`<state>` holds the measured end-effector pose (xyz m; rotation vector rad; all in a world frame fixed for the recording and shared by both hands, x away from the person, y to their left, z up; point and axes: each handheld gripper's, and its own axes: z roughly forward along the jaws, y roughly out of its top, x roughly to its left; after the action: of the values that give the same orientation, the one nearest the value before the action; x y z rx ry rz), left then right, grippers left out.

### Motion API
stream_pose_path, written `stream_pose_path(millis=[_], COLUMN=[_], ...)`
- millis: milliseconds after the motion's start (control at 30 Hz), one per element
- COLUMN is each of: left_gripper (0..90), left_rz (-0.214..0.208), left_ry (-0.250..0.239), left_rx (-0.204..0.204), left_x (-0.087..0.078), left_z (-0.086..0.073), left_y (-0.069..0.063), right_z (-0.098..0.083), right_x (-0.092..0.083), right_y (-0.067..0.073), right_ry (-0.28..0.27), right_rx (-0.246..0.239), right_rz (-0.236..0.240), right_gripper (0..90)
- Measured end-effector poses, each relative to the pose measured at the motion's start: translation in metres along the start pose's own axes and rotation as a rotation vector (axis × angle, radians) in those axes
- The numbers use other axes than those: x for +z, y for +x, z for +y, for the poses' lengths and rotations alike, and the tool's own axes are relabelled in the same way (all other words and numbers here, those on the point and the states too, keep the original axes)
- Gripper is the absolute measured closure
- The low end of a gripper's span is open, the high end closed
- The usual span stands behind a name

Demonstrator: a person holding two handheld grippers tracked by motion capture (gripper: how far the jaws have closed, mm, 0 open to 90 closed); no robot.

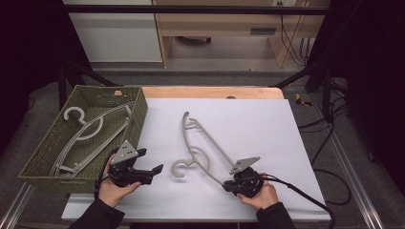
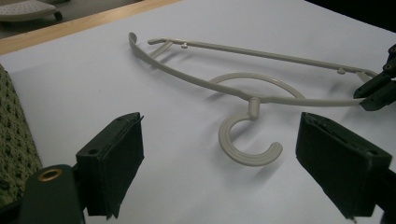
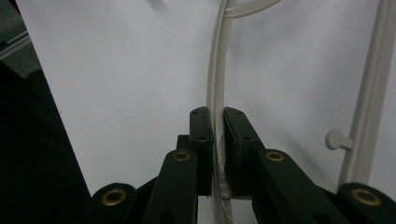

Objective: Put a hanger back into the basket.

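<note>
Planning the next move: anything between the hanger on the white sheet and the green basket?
Mostly clear sheet. The hanger is clamped at one end by the right gripper. The open left gripper sits between it and the basket; the basket's wall must be cleared.

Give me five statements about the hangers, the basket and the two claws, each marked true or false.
1. The right claw is shut on the hanger on the white sheet. True.
2. The left claw grips that hanger's hook. False: its jaws stand open, apart from the hook.
3. The basket holds hangers. True.
4. The basket sits at the table's right. False: at the left.
5. The hanger on the sheet is black. False: it is light grey.
</note>
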<state>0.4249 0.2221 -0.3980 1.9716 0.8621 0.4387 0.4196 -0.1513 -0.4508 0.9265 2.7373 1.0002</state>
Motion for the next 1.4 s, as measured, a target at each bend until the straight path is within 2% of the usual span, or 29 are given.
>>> stream_pose_path(millis=[200,300,433,500,733,800,833,900,933,1000,1067,1200,1233,1333,1367,1400], left_gripper=[14.7,14.7,14.7,14.7,14.7,14.7,14.6,14.6,14.7,14.7,14.7,14.7,14.7,14.7,14.8,14.7], left_rz=[0.001,-0.001,-0.002,-0.002,-0.001,-0.002,-0.001,-0.001,0.0,-0.001,-0.002,0.0,0.001,0.002,0.002,0.001], left_ry=[0.002,0.008,0.018,0.018,0.024,0.026,0.026,0.025,0.026,0.026,0.029,0.028,0.027,0.027,0.027,0.027], left_rx=[-0.002,0.001,0.008,0.008,0.012,0.012,0.012,0.012,0.011,0.01,0.011,0.01,0.009,0.007,0.006,0.005], left_x=[0.001,0.002,0.004,0.004,0.006,0.006,0.006,0.007,0.007,0.007,0.007,0.007,0.007,0.007,0.007,0.008], left_z=[-0.001,-0.001,-0.002,-0.002,-0.002,-0.003,-0.003,-0.003,-0.003,-0.003,-0.003,-0.003,-0.003,-0.003,-0.003,-0.003], left_y=[0.0,-0.001,-0.001,-0.001,-0.002,-0.002,-0.003,-0.003,-0.003,-0.003,-0.003,-0.003,-0.003,-0.002,-0.003,-0.003], right_z=[-0.018,-0.023,-0.022,-0.02,-0.009,-0.005,-0.005,-0.004,-0.004,-0.003,-0.003,-0.002,-0.001,0.003,0.004,0.007], right_x=[-0.006,-0.003,-0.002,-0.003,0.002,0.006,0.008,0.011,0.011,0.011,0.011,0.012,0.012,0.017,0.019,0.023], right_y=[-0.013,-0.016,-0.016,-0.016,-0.011,-0.008,-0.008,-0.007,-0.007,-0.008,-0.007,-0.005,-0.004,0.001,0.002,0.006], right_ry=[0.035,0.059,0.067,0.067,0.031,0.045,0.048,0.071,0.071,0.082,0.081,0.091,0.086,0.061,0.047,0.019], right_rx=[-0.024,-0.017,-0.015,-0.014,-0.001,0.021,0.011,0.029,0.022,0.032,0.04,0.066,0.084,0.131,0.145,0.178], right_rz=[-0.001,-0.008,-0.014,-0.025,-0.063,-0.073,-0.076,-0.086,-0.086,-0.094,-0.096,-0.096,-0.09,-0.121,-0.118,-0.125], right_gripper=[82.1,81.8,80.7,76.9,69.6,69.4,69.5,70.3,71.3,73.9,80.6,81.8,82.0,82.0,82.0,81.9])
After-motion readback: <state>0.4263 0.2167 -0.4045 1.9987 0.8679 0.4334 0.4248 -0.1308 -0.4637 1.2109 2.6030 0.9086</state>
